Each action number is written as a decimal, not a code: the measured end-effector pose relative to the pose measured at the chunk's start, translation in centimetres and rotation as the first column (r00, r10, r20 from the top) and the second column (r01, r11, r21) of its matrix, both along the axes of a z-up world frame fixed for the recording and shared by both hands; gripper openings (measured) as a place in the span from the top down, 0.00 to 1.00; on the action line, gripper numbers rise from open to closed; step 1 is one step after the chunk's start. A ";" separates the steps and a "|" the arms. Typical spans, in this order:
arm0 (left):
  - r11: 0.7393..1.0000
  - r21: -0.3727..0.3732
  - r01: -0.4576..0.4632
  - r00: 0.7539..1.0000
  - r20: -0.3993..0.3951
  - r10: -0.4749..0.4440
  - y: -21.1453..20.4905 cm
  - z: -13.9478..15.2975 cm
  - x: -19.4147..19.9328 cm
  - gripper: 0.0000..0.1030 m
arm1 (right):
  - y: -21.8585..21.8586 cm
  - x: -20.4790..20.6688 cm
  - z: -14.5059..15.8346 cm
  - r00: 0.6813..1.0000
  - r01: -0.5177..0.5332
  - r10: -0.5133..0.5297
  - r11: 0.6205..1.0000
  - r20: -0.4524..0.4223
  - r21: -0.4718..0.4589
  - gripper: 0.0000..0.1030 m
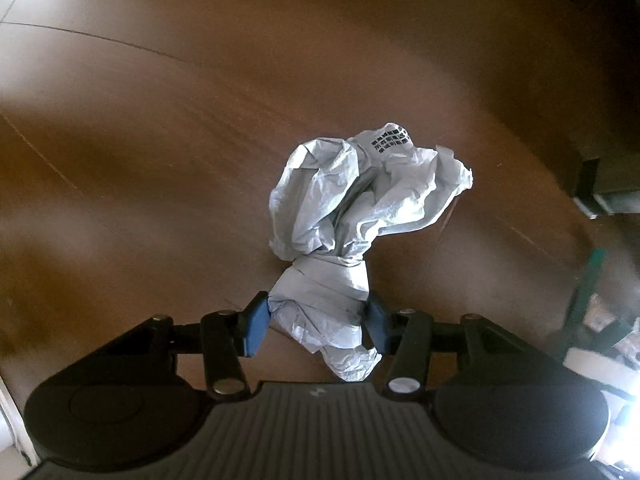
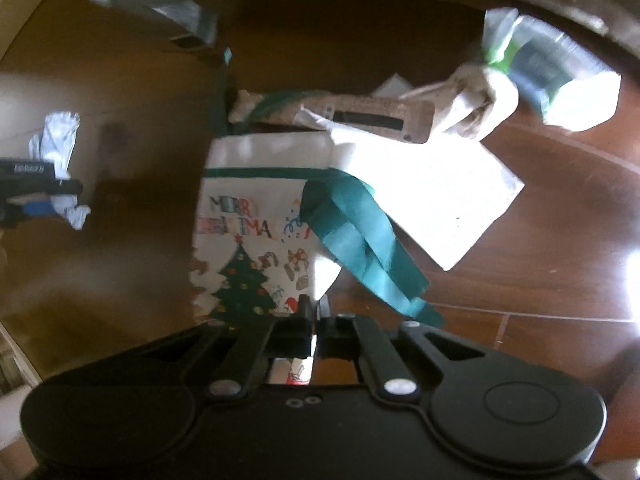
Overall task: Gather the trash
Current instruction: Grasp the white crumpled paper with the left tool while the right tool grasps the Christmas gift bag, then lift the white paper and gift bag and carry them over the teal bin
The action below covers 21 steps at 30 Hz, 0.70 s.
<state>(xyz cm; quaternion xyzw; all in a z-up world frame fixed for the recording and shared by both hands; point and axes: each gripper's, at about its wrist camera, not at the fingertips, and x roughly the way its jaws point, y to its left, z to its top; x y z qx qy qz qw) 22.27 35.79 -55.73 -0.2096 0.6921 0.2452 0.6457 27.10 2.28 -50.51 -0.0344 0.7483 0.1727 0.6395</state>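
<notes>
Brown wooden flooring (image 1: 160, 160) with fine plank seams fills both views, and paler tiles show at the far left corner of the left wrist view. On it lies a crumpled grey-white plastic wrapper (image 1: 352, 208) with a patch of dark print near its top edge. Its narrow lower end sits between the blue pads (image 1: 256, 322) of the left hand-held gripper (image 1: 318, 320), which touch it on either side; the jaws stand partly apart with the wrapper filling the gap between them, so it looks clamped on that twisted end. In the right wrist view the same wrapper (image 2: 60, 136) and the left hand-held gripper (image 2: 40, 200) appear small at the far left edge. Toward the middle stands a white cloth bag (image 2: 256, 240) printed with "Merry Christmas" and a green tree, trimmed in green, with a teal strap (image 2: 360, 232) hanging over its front. The right hand-held gripper (image 2: 318, 316) is closed, its black fingers together at the bag's lower edge; whether they pinch the fabric I cannot tell. Behind the bag lies a brown cardboard piece (image 2: 380, 116), and to the right of the bag a bright white sheet (image 2: 432, 200) rests against it. At the upper right sits a blurred package with green and white parts (image 2: 552, 76).
</notes>
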 end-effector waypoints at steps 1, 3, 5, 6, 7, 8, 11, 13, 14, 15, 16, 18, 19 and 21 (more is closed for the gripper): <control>1.000 0.003 0.000 1.000 0.009 0.000 0.0 0.7 -0.1 0.52 | 0.2 0.1 1.0 1.000 -0.016 0.016 1.000 0.015 0.002 0.99; 1.000 0.020 0.012 1.000 0.026 -0.013 -0.2 2.0 -0.5 0.52 | 0.3 0.0 3.2 0.998 -0.048 0.048 0.999 0.047 0.008 1.00; 1.000 0.028 0.007 0.999 0.051 -0.008 -0.3 3.8 -0.9 0.52 | -0.2 -0.7 5.2 0.995 -0.073 0.072 0.997 0.075 0.006 1.00; 0.999 0.032 0.004 0.998 0.064 -0.006 -0.5 4.8 -1.4 0.52 | -0.5 -1.0 6.1 0.993 -0.080 0.079 0.997 0.087 0.005 1.00; 0.999 0.039 0.003 0.997 0.079 -0.006 -0.7 5.8 -1.7 0.52 | -0.7 -1.1 7.2 0.991 -0.087 0.086 0.996 0.104 0.002 1.00; 0.999 0.041 -0.001 0.995 0.099 -0.003 -0.9 6.9 -1.9 0.52 | -1.1 -1.4 8.4 0.987 -0.095 0.094 0.995 0.127 -0.003 1.00; 0.999 0.043 -0.002 0.987 0.163 -0.005 -1.2 9.9 -2.3 0.52 | -2.4 -1.9 12.0 0.974 -0.107 0.105 0.994 0.201 0.003 1.00; 0.999 0.043 -0.006 0.979 0.204 -0.003 -1.1 12.1 -2.4 0.52 | -3.6 -1.8 14.7 0.970 -0.097 0.087 0.995 0.225 0.033 1.00; 0.999 0.045 -0.009 0.975 0.221 -0.001 -1.0 13.2 -2.4 0.52 | -4.0 -1.7 16.1 0.966 -0.092 0.078 0.995 0.244 0.046 1.00; 0.999 0.051 -0.015 0.971 0.240 0.002 -1.1 14.3 -2.5 0.52 | -4.4 -1.8 17.4 0.961 -0.090 0.072 0.994 0.266 0.056 1.00; 0.998 0.057 -0.014 0.966 0.259 -0.002 -1.2 15.5 -2.4 0.52 | -4.9 -1.8 18.8 0.957 -0.082 0.058 0.994 0.285 0.073 1.00; 0.998 0.069 -0.009 0.954 0.300 -0.012 -1.3 18.1 -2.5 0.52 | -5.5 -2.1 21.1 0.945 -0.069 0.036 0.993 0.324 0.093 1.00; 0.997 0.080 -0.003 0.948 0.317 -0.022 -1.5 19.2 -2.4 0.52 | -5.8 -2.4 22.6 0.937 -0.067 0.028 0.993 0.348 0.102 1.00; 0.995 0.100 0.010 0.935 0.351 -0.045 -1.8 22.6 -2.3 0.52 | -6.7 -3.1 25.4 0.918 -0.073 0.019 0.990 0.397 0.121 1.00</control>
